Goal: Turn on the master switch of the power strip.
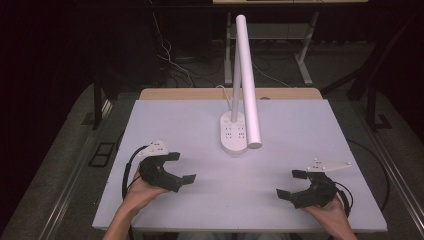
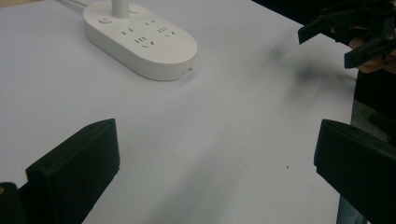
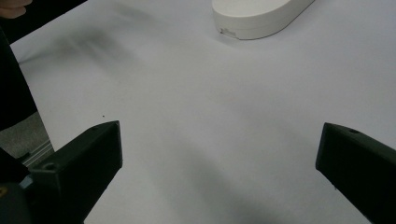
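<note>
High view has both grippers parked low near the person's edge of the white table (image 1: 165,220), one per side, with the white power strip lamp base (image 1: 233,132) sitting ahead of and between them. My guess is this is just a ready stance: hands resting, nothing picked yet, both claws aimed inward toward the middle, where the base is the only thing near to reach for.

Left gripper (image 1: 183,168) is spread wide and holding nothing. In the left gripper view the base (image 2: 140,39) sits ahead and a bit left of its jaws, well apart from them, and the right gripper (image 2: 348,39) shows farther off at the upper right.

Right gripper (image 1: 289,184) is just as wide open, also empty. In the right gripper view the near end of the base (image 3: 259,16) is ahead, slightly right of centre between the jaws.

Orientation: the base is an oval with its long axis running away from the person, rounded end pointing back at them. Sockets face up. The lamp's stem (image 1: 236,95) rises from the far end, and the long white lamp tube (image 1: 248,82) slants forward over the base along roughly that same axis. Cord leaves at the far side.
</note>
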`<state>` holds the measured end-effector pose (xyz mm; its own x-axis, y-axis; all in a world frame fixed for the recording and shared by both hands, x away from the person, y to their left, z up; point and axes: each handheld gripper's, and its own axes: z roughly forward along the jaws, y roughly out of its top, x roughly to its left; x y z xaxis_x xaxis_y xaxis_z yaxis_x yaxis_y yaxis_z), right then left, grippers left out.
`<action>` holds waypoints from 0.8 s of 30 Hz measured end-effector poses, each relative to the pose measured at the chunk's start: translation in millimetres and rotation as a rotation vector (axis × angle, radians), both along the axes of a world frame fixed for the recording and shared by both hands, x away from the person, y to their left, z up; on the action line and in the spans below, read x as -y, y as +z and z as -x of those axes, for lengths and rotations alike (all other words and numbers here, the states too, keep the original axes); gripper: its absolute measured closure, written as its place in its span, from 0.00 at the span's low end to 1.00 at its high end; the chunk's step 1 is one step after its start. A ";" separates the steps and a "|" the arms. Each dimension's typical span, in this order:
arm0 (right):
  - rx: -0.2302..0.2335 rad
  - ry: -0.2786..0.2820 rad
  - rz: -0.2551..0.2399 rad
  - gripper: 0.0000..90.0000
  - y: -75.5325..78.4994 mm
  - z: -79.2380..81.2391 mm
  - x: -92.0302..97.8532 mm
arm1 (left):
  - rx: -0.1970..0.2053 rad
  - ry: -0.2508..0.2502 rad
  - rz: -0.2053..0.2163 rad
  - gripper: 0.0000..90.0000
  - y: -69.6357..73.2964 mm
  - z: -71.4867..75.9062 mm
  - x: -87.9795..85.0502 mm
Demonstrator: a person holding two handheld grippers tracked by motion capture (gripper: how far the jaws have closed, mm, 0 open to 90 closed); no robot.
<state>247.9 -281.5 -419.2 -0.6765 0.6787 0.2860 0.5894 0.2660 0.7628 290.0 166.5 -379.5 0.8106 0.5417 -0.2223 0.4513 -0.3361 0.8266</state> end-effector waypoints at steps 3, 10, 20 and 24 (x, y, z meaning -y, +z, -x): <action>0.000 -0.001 -0.001 0.00 0.0 -0.1 0.2 | 0.001 0.000 -0.007 0.00 1.6 -3.7 0.9; 0.002 -0.001 -0.004 0.00 0.1 -0.3 0.4 | -0.008 0.002 -0.009 0.00 3.1 -14.0 4.9; 0.000 0.004 0.002 0.00 -0.3 -0.1 -0.3 | -0.005 -0.005 -0.024 0.00 9.4 -26.0 9.0; 0.000 0.003 0.003 0.00 -0.4 -0.2 -0.3 | 0.001 -0.012 -0.029 0.00 14.7 -32.9 13.2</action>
